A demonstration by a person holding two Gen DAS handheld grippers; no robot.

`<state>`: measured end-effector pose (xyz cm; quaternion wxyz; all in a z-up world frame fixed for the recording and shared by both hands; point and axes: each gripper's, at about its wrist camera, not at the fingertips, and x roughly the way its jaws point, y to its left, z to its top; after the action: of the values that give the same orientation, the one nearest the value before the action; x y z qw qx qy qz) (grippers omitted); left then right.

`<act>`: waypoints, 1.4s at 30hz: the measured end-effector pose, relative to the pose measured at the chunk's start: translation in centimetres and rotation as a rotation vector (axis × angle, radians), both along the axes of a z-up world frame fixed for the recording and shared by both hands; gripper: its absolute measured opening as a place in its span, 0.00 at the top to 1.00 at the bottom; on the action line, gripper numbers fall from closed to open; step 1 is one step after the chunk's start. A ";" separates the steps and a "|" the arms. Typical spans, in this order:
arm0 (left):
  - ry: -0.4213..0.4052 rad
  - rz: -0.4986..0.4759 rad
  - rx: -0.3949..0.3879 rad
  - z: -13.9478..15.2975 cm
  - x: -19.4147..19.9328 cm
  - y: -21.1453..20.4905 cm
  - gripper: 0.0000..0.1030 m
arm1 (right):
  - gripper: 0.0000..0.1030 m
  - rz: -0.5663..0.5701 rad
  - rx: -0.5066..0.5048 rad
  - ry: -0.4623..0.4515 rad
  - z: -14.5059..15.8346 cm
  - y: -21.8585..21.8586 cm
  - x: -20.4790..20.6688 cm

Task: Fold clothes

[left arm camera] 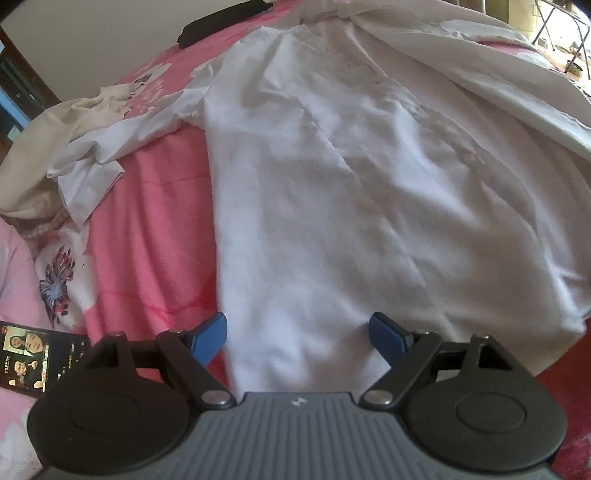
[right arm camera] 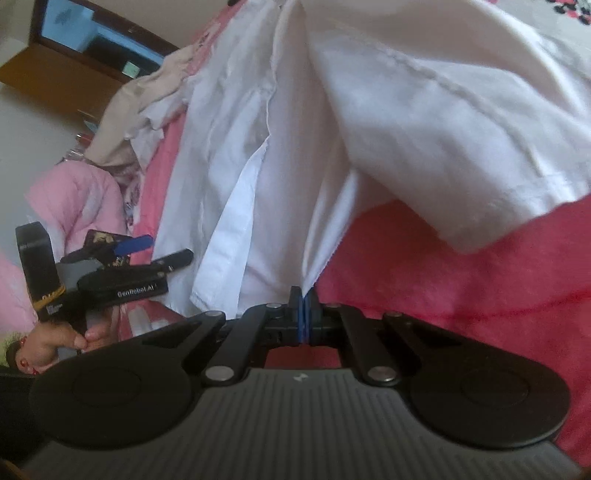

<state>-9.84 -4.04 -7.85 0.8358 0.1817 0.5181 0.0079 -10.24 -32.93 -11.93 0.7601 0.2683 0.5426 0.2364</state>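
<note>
A white shirt [left arm camera: 332, 184] lies spread out flat on a pink bedspread [left arm camera: 155, 221]. My left gripper [left arm camera: 297, 332] is open, its blue pads wide apart just above the shirt's near hem, close to the left edge, with nothing pinched. In the right wrist view the same shirt [right arm camera: 236, 166] runs away from me, and my right gripper [right arm camera: 304, 295] is shut on the shirt's near right corner, a thin fold of cloth rising from between the pads. The left gripper [right arm camera: 162, 249] shows at the left, held by a hand [right arm camera: 74, 336].
A second white garment [left arm camera: 480, 74] lies bunched along the shirt's right side, its sleeve [right arm camera: 443, 129] overhanging the bedspread [right arm camera: 461, 277]. A beige garment [left arm camera: 44, 147] is crumpled at the left. A phone [left arm camera: 33, 354] lies near left, a black item [left arm camera: 221, 22] at the far edge.
</note>
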 end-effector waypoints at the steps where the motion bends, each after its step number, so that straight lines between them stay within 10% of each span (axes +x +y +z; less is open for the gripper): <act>1: 0.000 0.000 0.005 0.0 0.0 0.1 0.17 | 1.00 0.004 -0.015 0.004 0.2 -0.2 -0.1; 11: 0.017 -0.009 0.044 -0.5 -0.2 0.2 0.16 | 0.96 -0.117 0.123 0.109 -1.6 -1.9 -0.6; 25: 0.029 -0.021 0.076 -0.6 -0.2 0.3 0.15 | 0.93 -0.165 -0.023 0.045 1.6 -4.3 -2.2; 30: 0.028 -0.021 0.080 -0.6 -0.3 0.1 0.15 | 0.55 -0.396 -0.024 0.025 2.1 -8.4 -2.4; 35: 0.035 -0.012 0.073 -0.5 -0.3 0.1 0.15 | 0.36 -0.665 0.241 0.068 0.0 -11.3 -3.4; 38: 0.039 -0.008 0.070 -0.5 -0.3 0.1 0.15 | 0.41 -0.730 0.247 0.074 -0.7 -11.4 -3.6; 42: 0.036 -0.014 0.077 -0.6 -0.3 0.0 0.15 | 0.95 -0.710 0.160 0.022 0.1 -11.2 -2.5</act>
<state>-10.17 -4.02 -8.45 0.8187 0.2175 0.5311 0.0186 -12.75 -44.18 -11.79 0.7653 0.5013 0.4037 -0.0037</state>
